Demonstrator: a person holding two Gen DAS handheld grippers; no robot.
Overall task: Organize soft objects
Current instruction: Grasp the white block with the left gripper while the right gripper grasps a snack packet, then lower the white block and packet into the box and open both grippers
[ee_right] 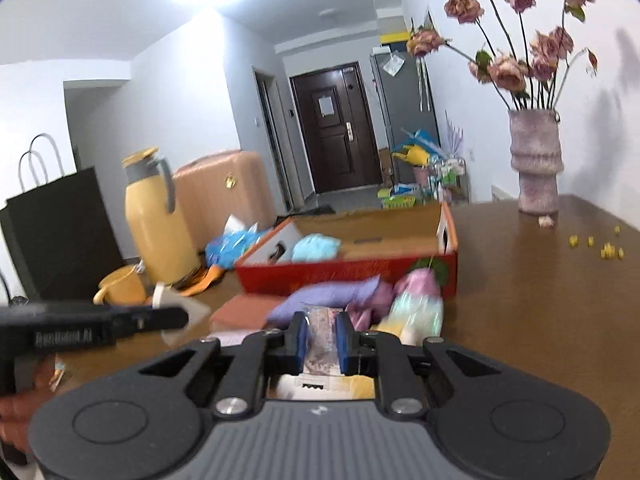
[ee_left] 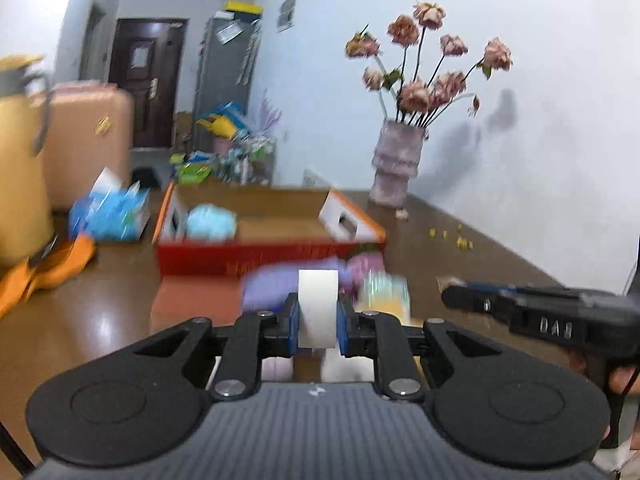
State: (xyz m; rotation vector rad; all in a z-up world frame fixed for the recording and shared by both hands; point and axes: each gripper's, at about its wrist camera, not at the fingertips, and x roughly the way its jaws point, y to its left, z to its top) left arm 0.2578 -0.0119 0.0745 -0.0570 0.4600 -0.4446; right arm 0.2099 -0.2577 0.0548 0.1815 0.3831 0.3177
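Left gripper pinches a plain white folded pad. Right gripper pinches a clear-wrapped, pink-patterned packet. Ahead: red cardboard box.

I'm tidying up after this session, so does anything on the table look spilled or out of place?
Yes: small yellow bits lie scattered on the bare table right of the vase, with a pale fallen scrap at its base. They look shed from the dried flowers, though they are too small to tell.
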